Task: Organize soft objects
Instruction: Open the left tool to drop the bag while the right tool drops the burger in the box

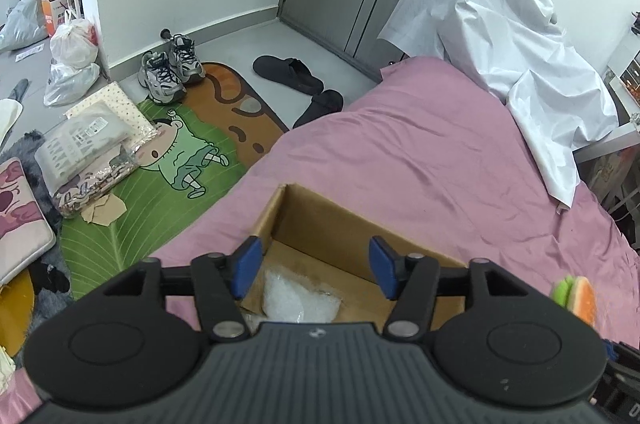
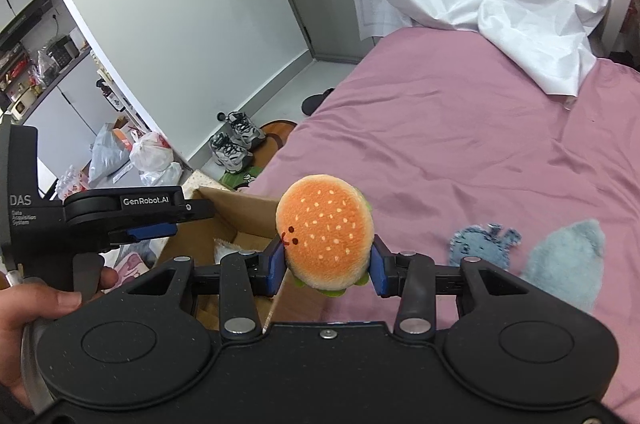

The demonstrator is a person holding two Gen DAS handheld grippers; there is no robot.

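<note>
Pink bed (image 2: 460,144) is carrying the box (image 1: 340,224); left tongs (image 1: 316,270) are hanging released above it, while right tongs (image 2: 326,264) are clenching the burger (image 2: 326,236) just beside it, probably for dropping in.

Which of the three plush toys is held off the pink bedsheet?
The orange burger plush, clamped between the right jaws; both blue plush toys lie flat.

I see a pink bedsheet (image 2: 460,144), a brown cardboard box (image 1: 320,220), an orange burger toy (image 2: 326,232) dotted with pale seeds, two blue plush toys (image 2: 564,260), and a white sheet (image 1: 500,36).
</note>
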